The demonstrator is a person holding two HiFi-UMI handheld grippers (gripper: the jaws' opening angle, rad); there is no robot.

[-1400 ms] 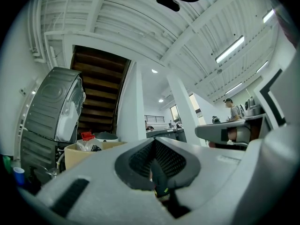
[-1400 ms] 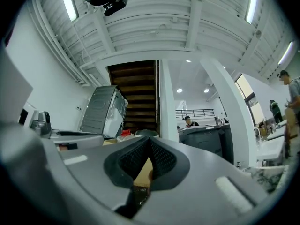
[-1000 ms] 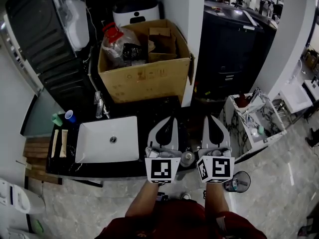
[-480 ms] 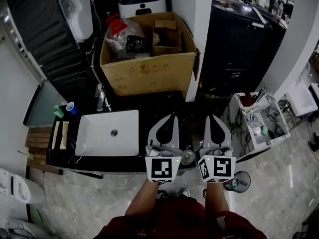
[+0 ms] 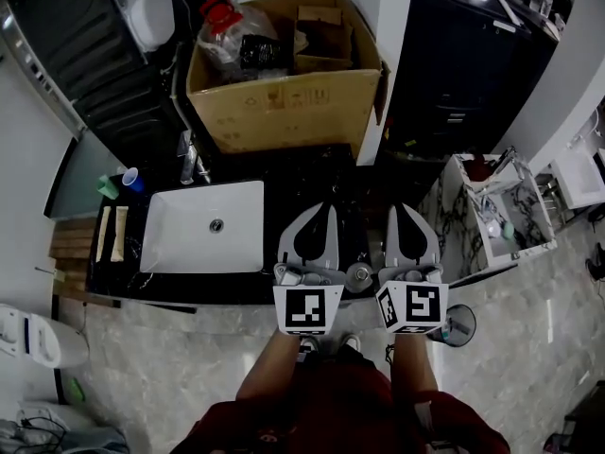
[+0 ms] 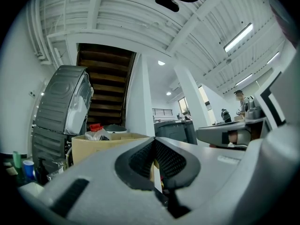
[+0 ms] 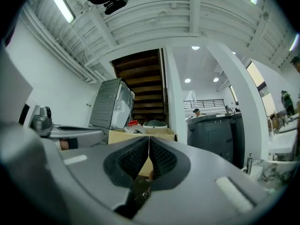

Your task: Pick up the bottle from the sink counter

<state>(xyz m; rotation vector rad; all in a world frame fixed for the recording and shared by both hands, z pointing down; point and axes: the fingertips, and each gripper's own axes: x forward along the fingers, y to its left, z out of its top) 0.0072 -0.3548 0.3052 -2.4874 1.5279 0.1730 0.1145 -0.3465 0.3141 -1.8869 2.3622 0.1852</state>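
My left gripper point(image 5: 319, 210) and right gripper point(image 5: 406, 210) hang side by side over the right part of the black sink counter point(image 5: 302, 173), both shut with nothing between the jaws. I cannot make out a bottle standing on the counter. The only bottle I can see is a clear plastic one with a red cap point(image 5: 225, 28), lying in the cardboard box point(image 5: 284, 112) behind the counter. In the left gripper view the left gripper point(image 6: 153, 139) points at that box point(image 6: 101, 142). The right gripper point(image 7: 149, 138) faces the same box point(image 7: 140, 134).
A white basin point(image 5: 203, 239) with a faucet point(image 5: 189, 170) fills the counter's left half. A blue cup point(image 5: 130, 176) and two beige packets point(image 5: 111, 235) lie left of it. A dark cabinet point(image 5: 463, 74) stands right of the white pillar point(image 5: 378, 55).
The counter and box have slid upward in the head view. Both grippers stay shut, side by side, over much the same spot.
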